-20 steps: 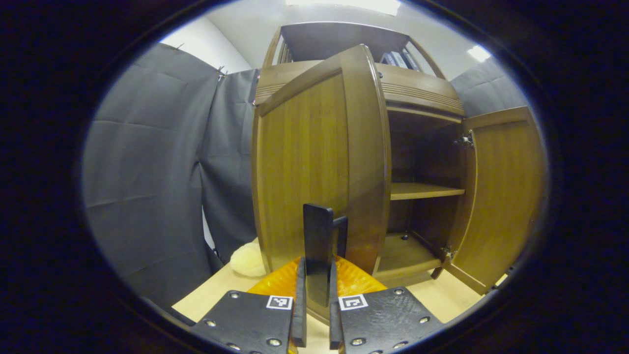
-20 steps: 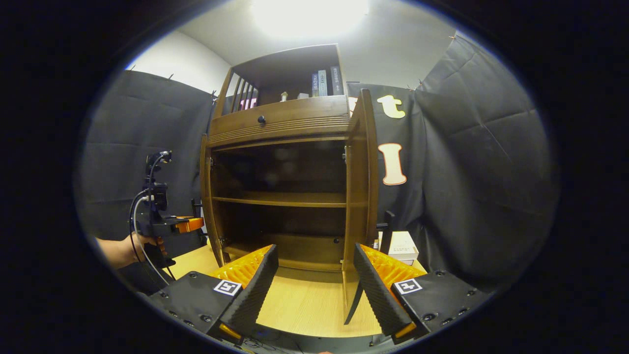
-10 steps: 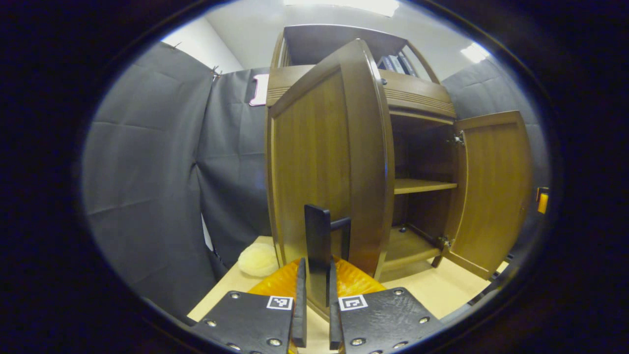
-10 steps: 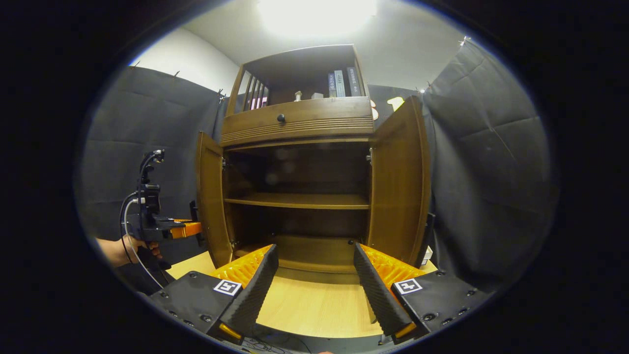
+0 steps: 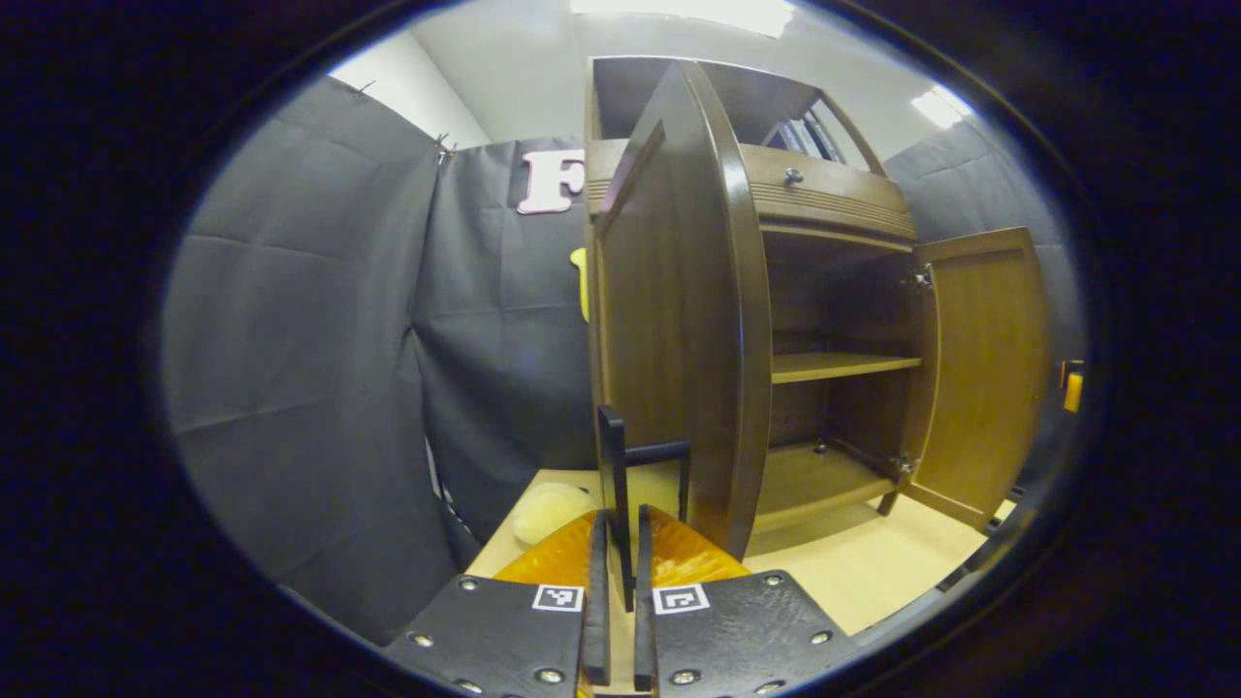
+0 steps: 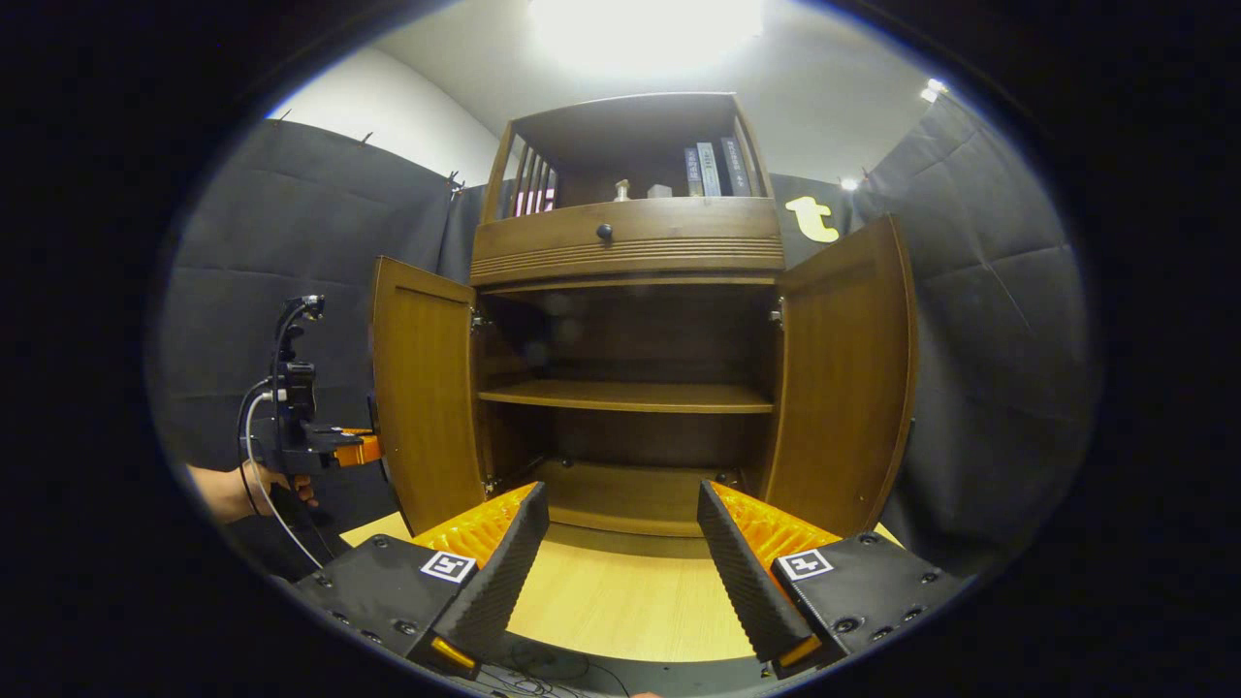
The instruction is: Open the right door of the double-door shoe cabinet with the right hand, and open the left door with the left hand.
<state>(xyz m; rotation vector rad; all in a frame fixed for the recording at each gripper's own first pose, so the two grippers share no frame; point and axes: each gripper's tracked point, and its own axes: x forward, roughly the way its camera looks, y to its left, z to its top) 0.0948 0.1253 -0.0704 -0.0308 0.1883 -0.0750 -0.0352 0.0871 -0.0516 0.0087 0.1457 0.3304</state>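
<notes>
Going from left to right in the right gripper view, a hand (image 6: 233,490) holds the left gripper (image 6: 373,448) just beside the left door (image 6: 422,388), and from here you cannot tell how its fingers stand. The left gripper view shows it better: the two fingers (image 5: 595,620) are pinched tight on the thin dark handle (image 5: 613,504) of the left door, and that door sticks out edge-on toward the camera. Next comes the shoe cabinet (image 6: 625,247), which sits on a light wooden floor (image 6: 620,606). Inside it there is a shelf (image 6: 625,396) with nothing on it. Then comes the right door (image 6: 839,378), swung out wide. The right gripper (image 6: 620,553) hangs in front of the cabinet with its fingers spread apart, holding nothing and touching nothing. So both doors look open, and the job seems almost finished. What may be left is for the left gripper to let go of the handle and move back. Up on top there are some books (image 6: 713,170) and a drawer with a round knob (image 6: 604,232). A soft pale lump (image 5: 548,512) lies on the floor, near the left door on its outer side. It looks like the one thing the door could bump if it swings out more.
</notes>
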